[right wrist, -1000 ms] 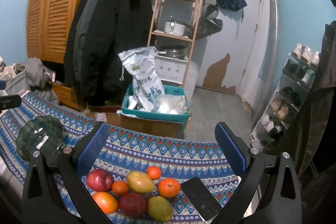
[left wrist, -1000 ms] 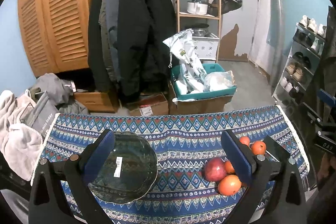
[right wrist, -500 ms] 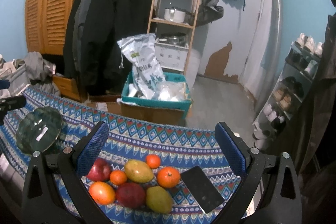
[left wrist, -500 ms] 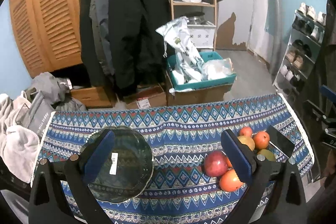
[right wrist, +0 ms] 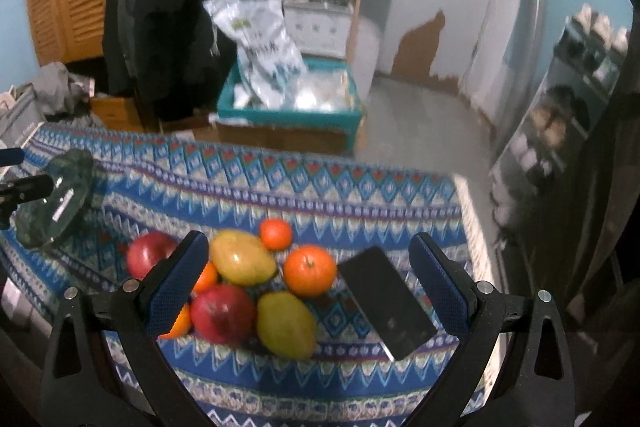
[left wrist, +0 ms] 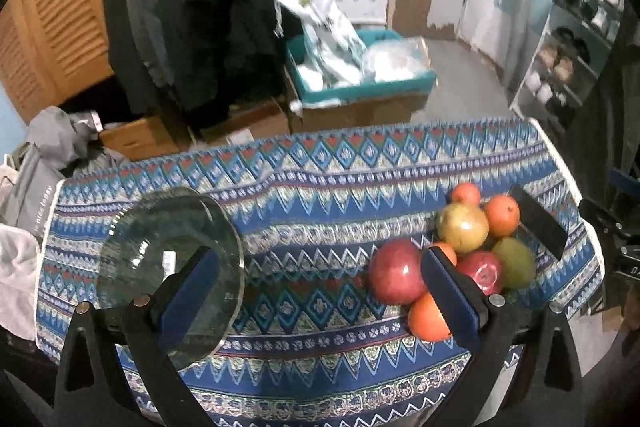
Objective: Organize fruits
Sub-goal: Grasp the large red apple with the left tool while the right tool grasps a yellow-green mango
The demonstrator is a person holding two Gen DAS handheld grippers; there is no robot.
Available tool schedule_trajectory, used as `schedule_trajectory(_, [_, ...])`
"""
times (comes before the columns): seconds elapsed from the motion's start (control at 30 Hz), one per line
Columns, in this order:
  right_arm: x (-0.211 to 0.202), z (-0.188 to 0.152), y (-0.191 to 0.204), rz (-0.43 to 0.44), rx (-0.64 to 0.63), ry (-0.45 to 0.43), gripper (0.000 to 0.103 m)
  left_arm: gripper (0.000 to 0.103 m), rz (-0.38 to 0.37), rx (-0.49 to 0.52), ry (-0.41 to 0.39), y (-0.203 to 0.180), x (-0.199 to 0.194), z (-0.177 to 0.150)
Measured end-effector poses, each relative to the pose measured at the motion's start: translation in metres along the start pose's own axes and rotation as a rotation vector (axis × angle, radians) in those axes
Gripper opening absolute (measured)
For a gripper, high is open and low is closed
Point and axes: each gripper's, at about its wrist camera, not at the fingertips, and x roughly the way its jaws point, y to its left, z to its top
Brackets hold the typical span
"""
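Note:
A pile of fruit lies on the patterned blue tablecloth (left wrist: 320,195): red apples (left wrist: 396,277) (right wrist: 222,313), yellow-green mangoes (left wrist: 462,227) (right wrist: 285,323) and several oranges (right wrist: 310,269). A clear glass plate (left wrist: 160,251) sits at the left of the cloth; it also shows in the right wrist view (right wrist: 56,203). My left gripper (left wrist: 320,299) is open above the cloth, between the plate and the fruit. My right gripper (right wrist: 308,291) is open, low over the fruit pile and holding nothing.
A black phone (right wrist: 386,301) lies right of the fruit, near the table's right edge. Beyond the table are a teal bin with bags (right wrist: 288,99), hanging dark coats (left wrist: 200,7), a shoe rack (left wrist: 576,39) and piled clothes (left wrist: 40,163) at the left.
Both grippers have moved forward and down toward the table. The fruit and plate look larger and nearer. Nothing was picked up.

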Motion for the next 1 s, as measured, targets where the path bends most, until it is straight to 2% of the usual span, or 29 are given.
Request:
schedule_trajectory(0.1, [0.017, -0.012, -0.006, 0.009, 0.006, 0.075, 0.099, 0.102, -0.006, 0.008, 0.043, -0.006, 0.016, -0.005])
schedule_trajectory(0.33, [0.049, -0.036, -0.013, 0.018, 0.001, 0.192, 0.099, 0.102, -0.017, 0.017, 0.133, -0.019, 0.054, -0.013])
schedule_trajectory(0.57, [0.081, -0.059, -0.014, 0.045, 0.01, 0.303, 0.099, 0.102, -0.016, 0.03, 0.188, -0.027, 0.079, -0.02])
schedule_trajectory(0.8, [0.108, -0.071, -0.01, 0.093, 0.02, 0.377, 0.093, 0.102, -0.038, 0.029, 0.219, -0.032, 0.092, -0.021])
schedule_trajectory(1.0, [0.12, -0.076, -0.009, 0.14, 0.039, 0.406, 0.09, 0.102, -0.052, 0.034, 0.237, -0.037, 0.1, -0.021])
